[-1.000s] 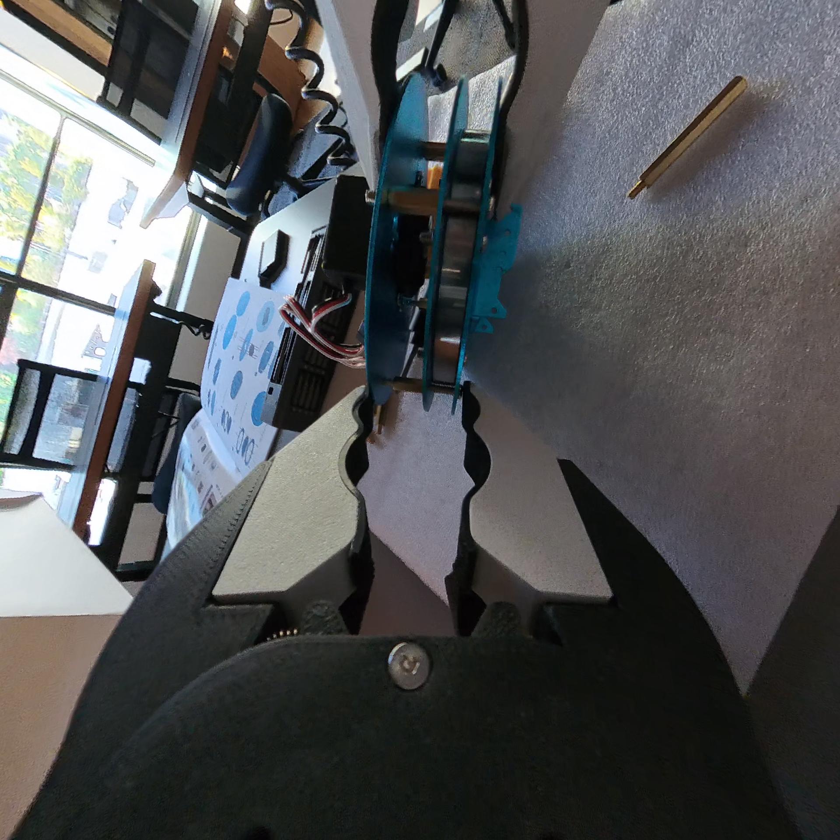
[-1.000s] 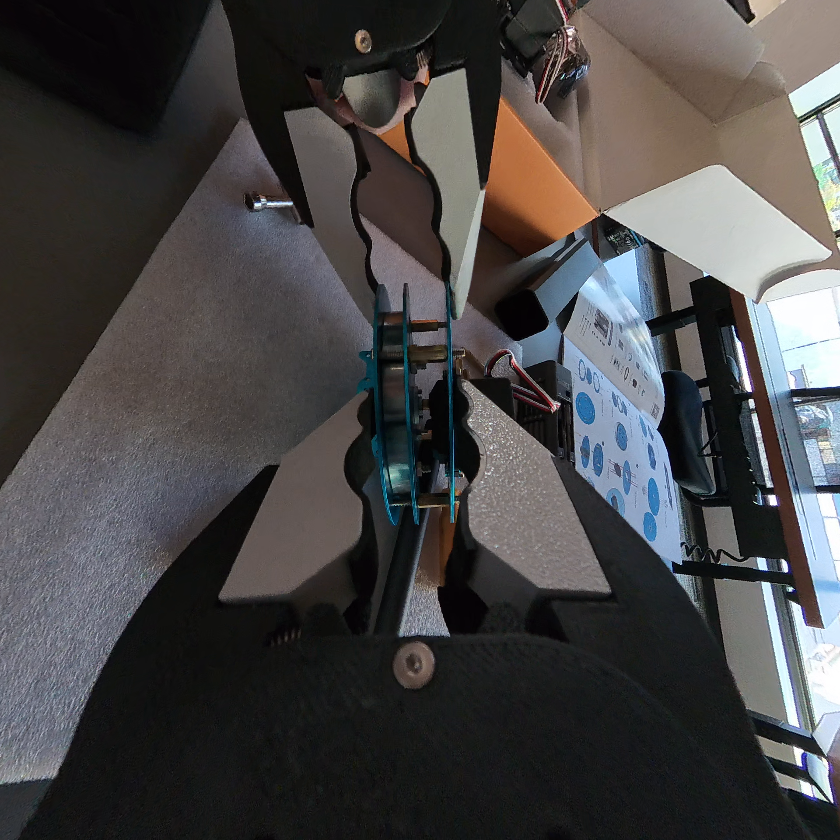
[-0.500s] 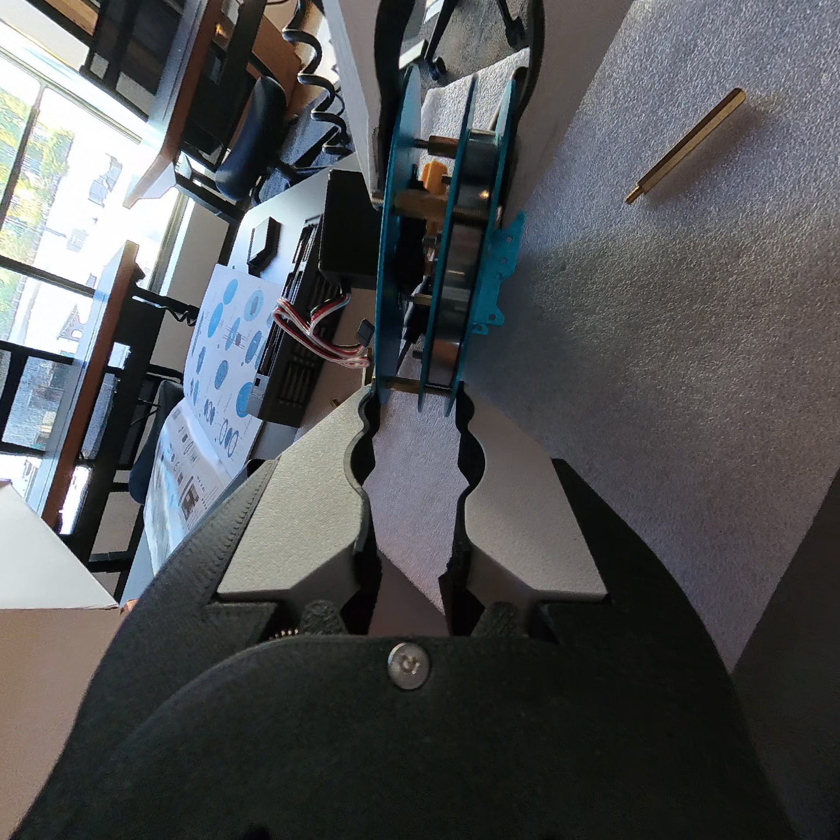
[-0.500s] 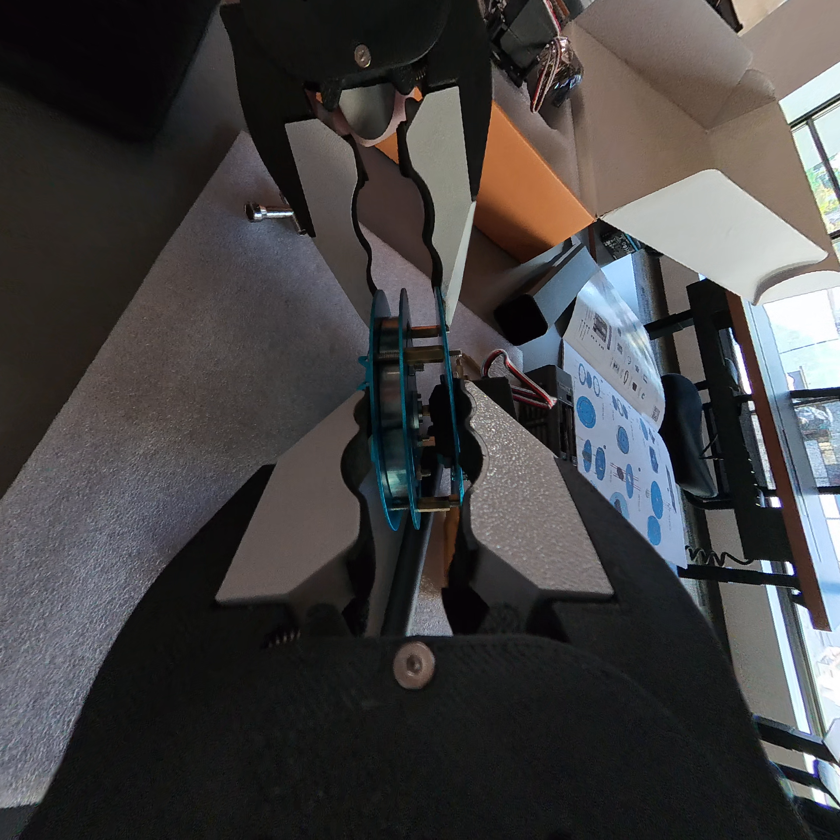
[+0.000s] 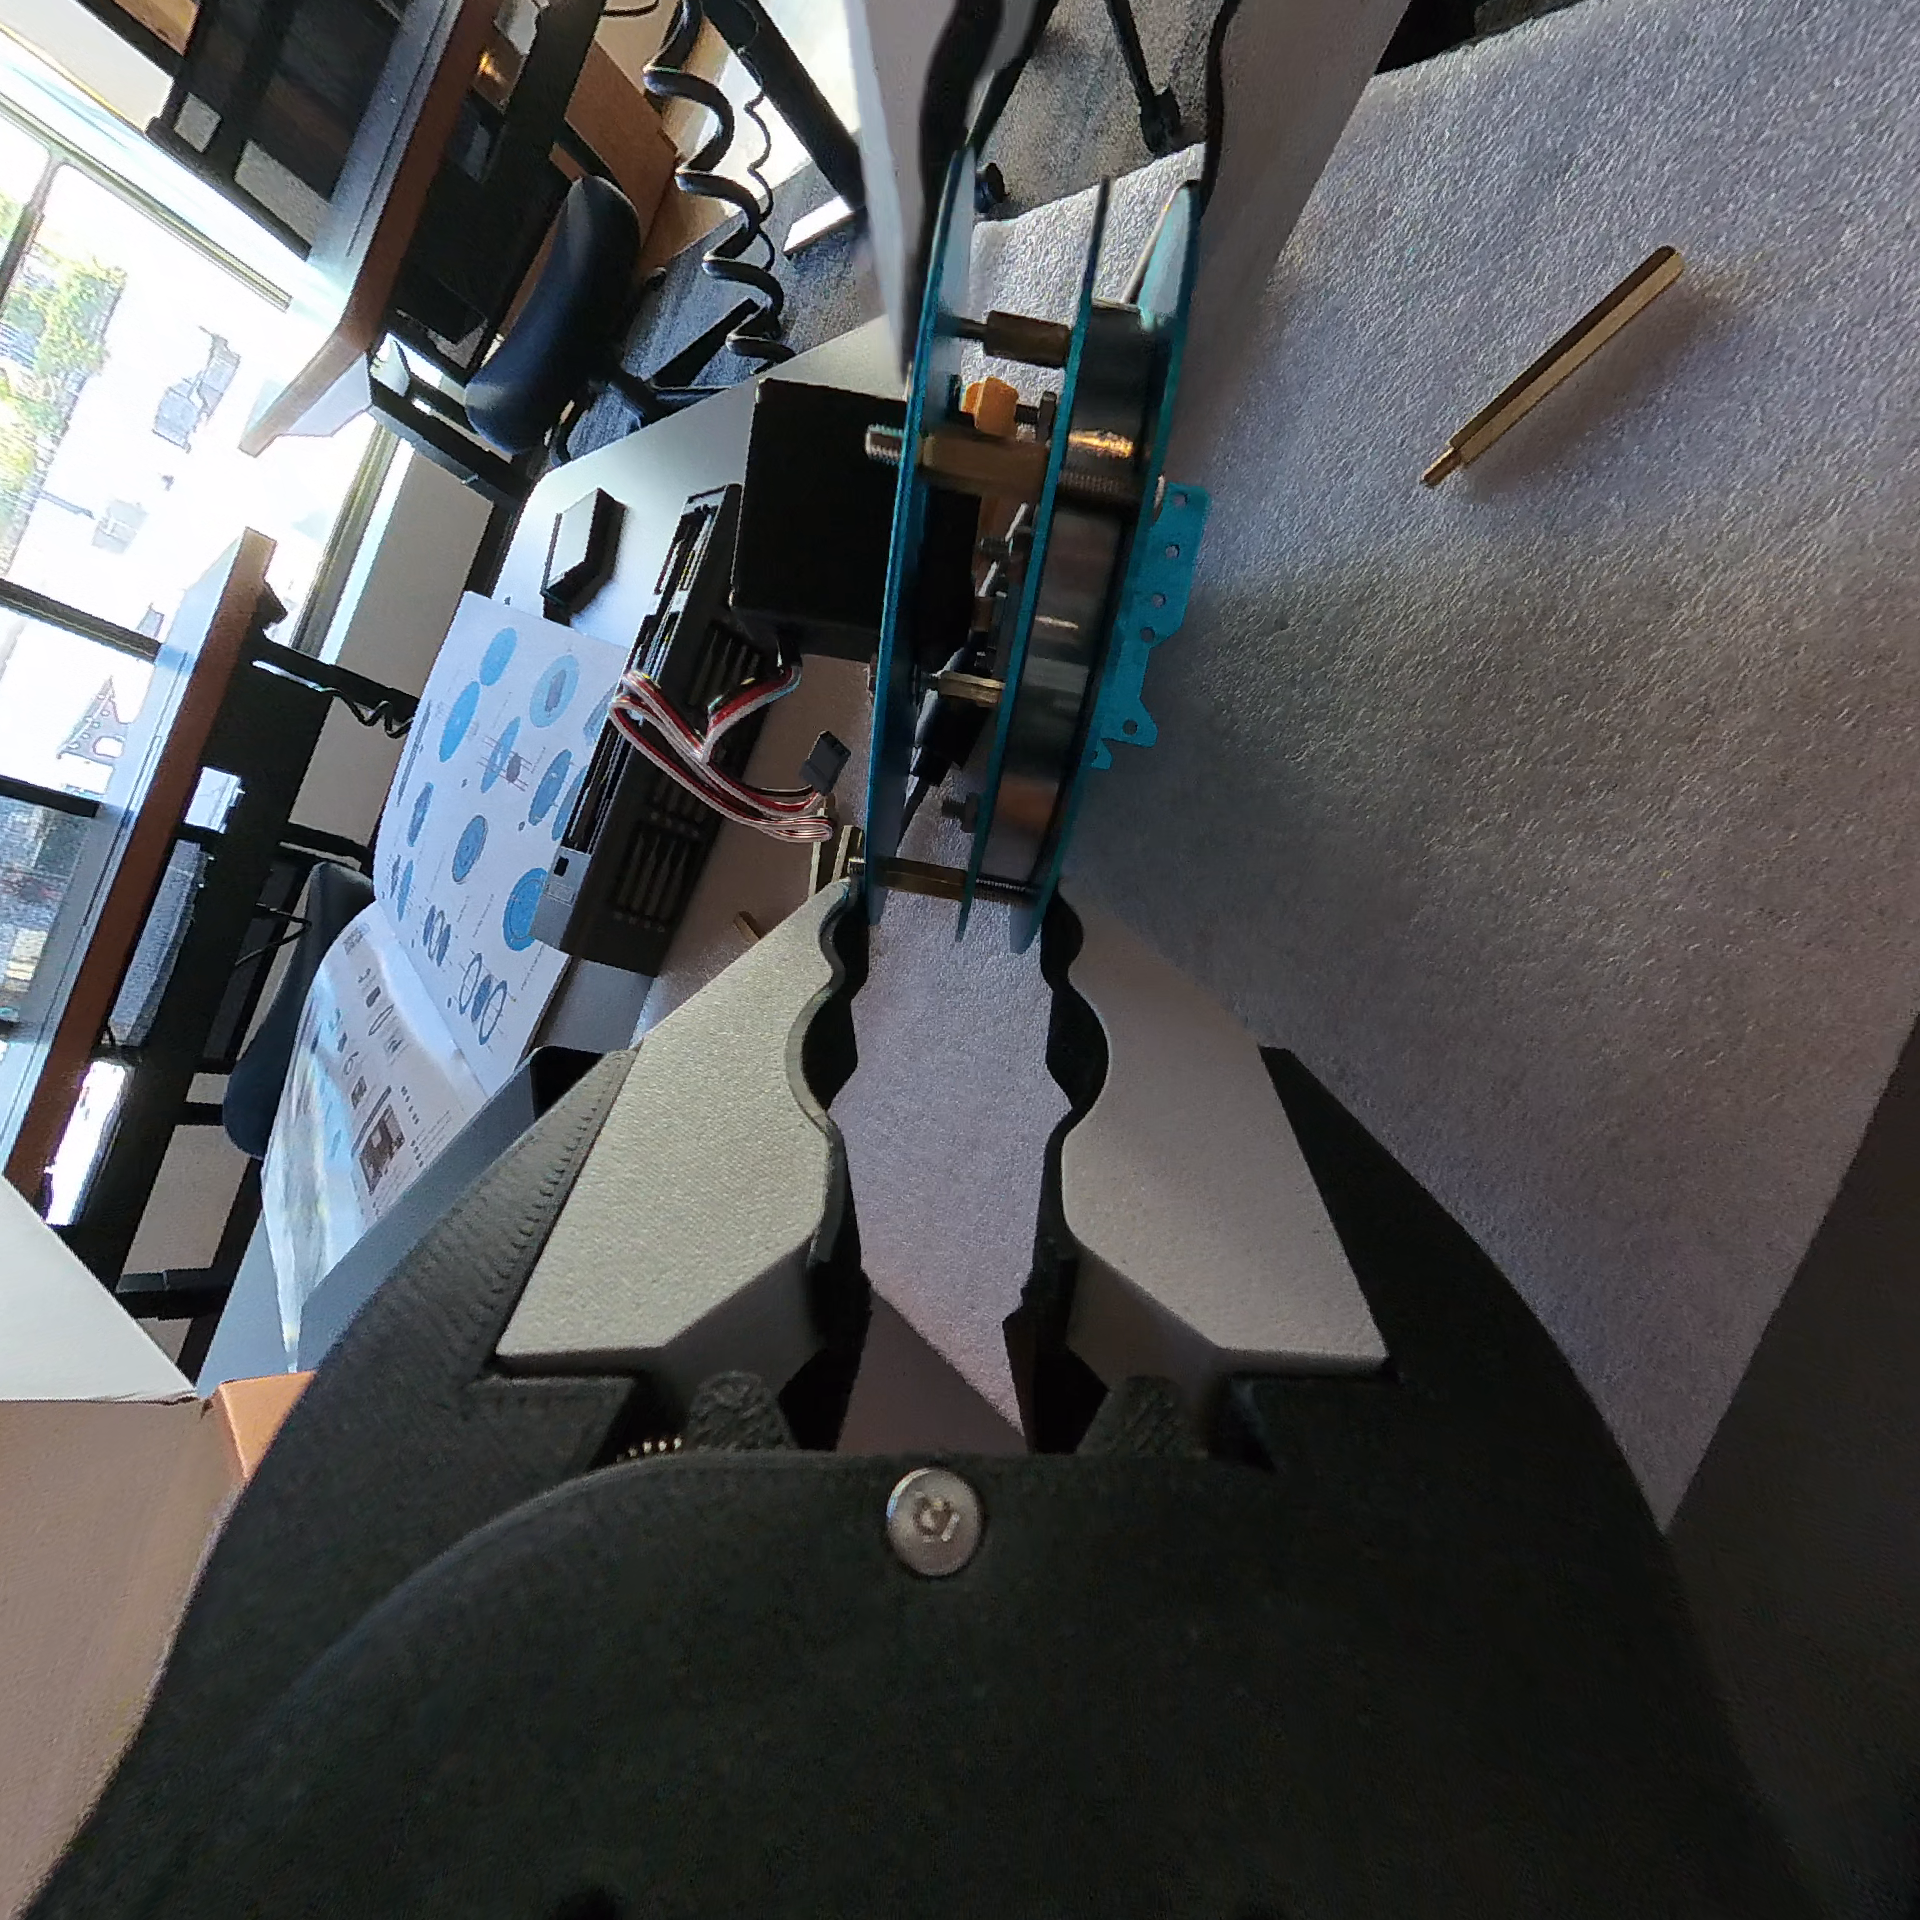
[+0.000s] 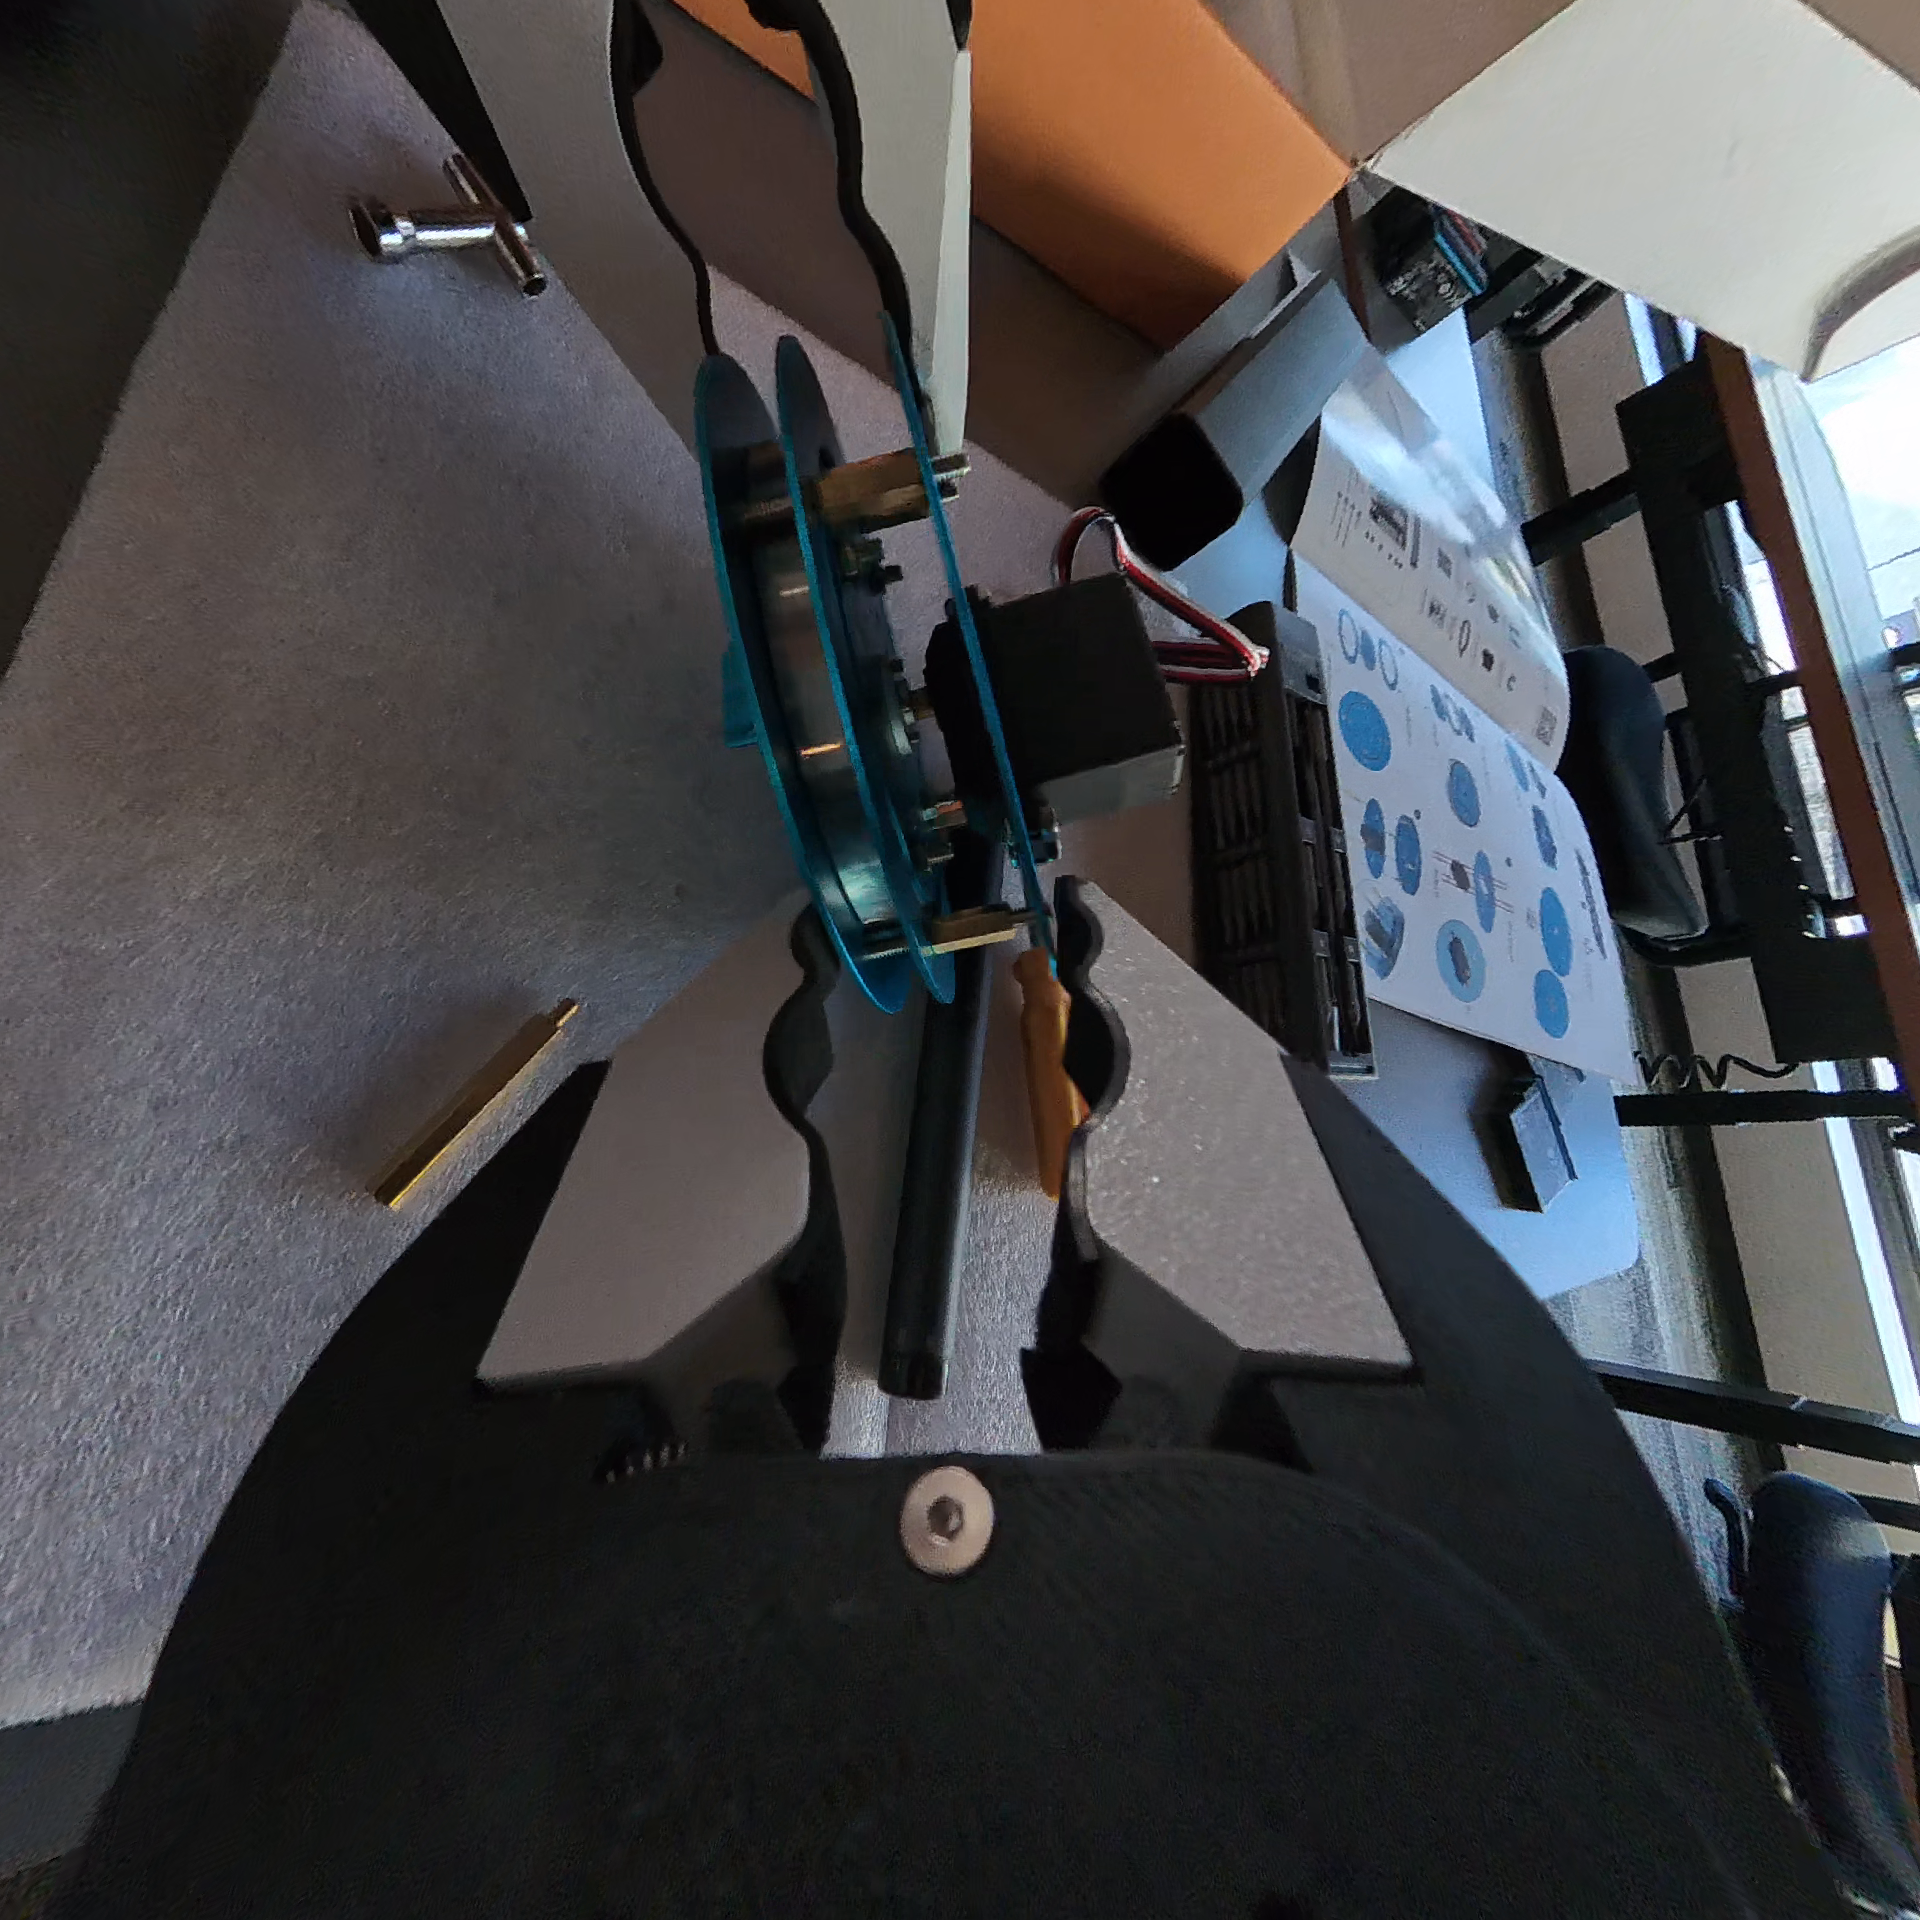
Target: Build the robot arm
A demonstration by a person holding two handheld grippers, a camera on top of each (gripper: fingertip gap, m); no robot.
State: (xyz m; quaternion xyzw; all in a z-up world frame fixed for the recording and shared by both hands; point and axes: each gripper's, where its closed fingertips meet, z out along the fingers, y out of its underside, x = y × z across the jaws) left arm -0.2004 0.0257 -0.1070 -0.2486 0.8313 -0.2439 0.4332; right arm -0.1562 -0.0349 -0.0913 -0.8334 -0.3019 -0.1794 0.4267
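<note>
A blue disc assembly (image 5: 1029, 623) of stacked round plates on brass spacers, with a black servo (image 6: 1070, 707) and red-white-black wires, stands on edge on a grey foam mat (image 5: 1507, 883). My left gripper (image 5: 948, 909) is shut on its near rim with just the tips. In the right wrist view the assembly (image 6: 821, 727) stands just past my right gripper (image 6: 935, 914), which is open, its tips either side of the rim. The left gripper (image 6: 831, 400) clamps the far rim there. A black rod (image 6: 930, 1226) and an orange-handled tool (image 6: 1049, 1081) lie between the right fingers.
A loose brass standoff (image 5: 1558, 364) lies on the mat, also in the right wrist view (image 6: 473, 1107). A silver T-shaped tool (image 6: 447, 229) lies farther off. A black slotted box (image 6: 1268, 831), an instruction sheet (image 6: 1455, 831) and an open cardboard box (image 6: 1143, 125) flank the mat (image 6: 312, 727). My hands' fingertips stand some 9 cm from each other. To reach the black rod (image 6: 930, 1226) in a straight line is about 9 cm for my right fingers, about 15 cm for my left.
My left gripper closed onto the assembly's rim. My right gripper let go, opened slightly and drew back to the rim, and the assembly now looks turned in its view.
</note>
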